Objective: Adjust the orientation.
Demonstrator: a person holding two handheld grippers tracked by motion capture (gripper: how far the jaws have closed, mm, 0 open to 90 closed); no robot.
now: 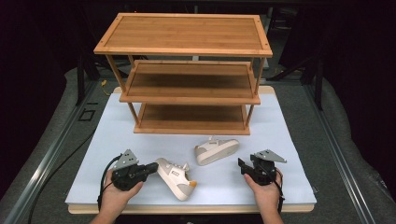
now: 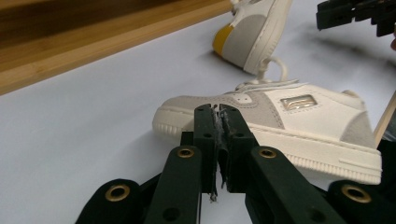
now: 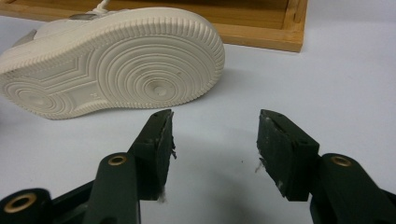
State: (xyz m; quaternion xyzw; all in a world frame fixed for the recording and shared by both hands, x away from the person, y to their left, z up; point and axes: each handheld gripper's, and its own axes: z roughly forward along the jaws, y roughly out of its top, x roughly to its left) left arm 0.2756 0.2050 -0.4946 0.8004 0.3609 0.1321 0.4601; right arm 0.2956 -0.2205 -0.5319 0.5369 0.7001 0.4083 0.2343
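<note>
White table (image 1: 289, 140) carries a bamboo rack (image 1: 187, 70) at the back. Left gripper (image 1: 152, 169): jaws closed, empty, tips just beside the near shoe (image 1: 176, 178). Right gripper (image 1: 241, 164): jaws apart, empty, facing the sole of the far shoe (image 1: 216, 150), which lies on its side.

Two small white-and-grey sneakers lie apart on the white table (image 1: 280, 140): the near sneaker (image 1: 176, 178) upright with an orange heel, the far sneaker (image 1: 216, 150) tipped on its side, sole showing.
</note>
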